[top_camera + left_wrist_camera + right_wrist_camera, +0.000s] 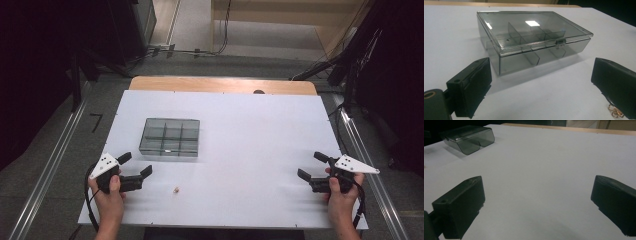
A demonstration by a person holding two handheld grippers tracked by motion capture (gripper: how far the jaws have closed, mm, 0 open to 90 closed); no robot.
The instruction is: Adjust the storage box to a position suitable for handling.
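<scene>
A clear smoky-grey compartment box [170, 136] lies on the white table, left of centre, with its lid down. In the left gripper view the box [531, 42] fills the upper half, its small latch [560, 42] facing me. My left gripper [136, 164] sits just in front of the box, open, with bare table between its jaws [541, 75]. A small gold trinket [176, 189] lies on the table to the right of that gripper, partly hidden behind a jaw [615, 112]. My right gripper [311, 165] rests open near the right edge, nothing between its jaws [537, 195]. It looks across the table towards the far box [469, 138].
The white table top [250, 125] ends in a wooden strip [220, 85] at the far side. Metal floor rails [50, 165] run along both sides, and cables and dark stands lie beyond the table.
</scene>
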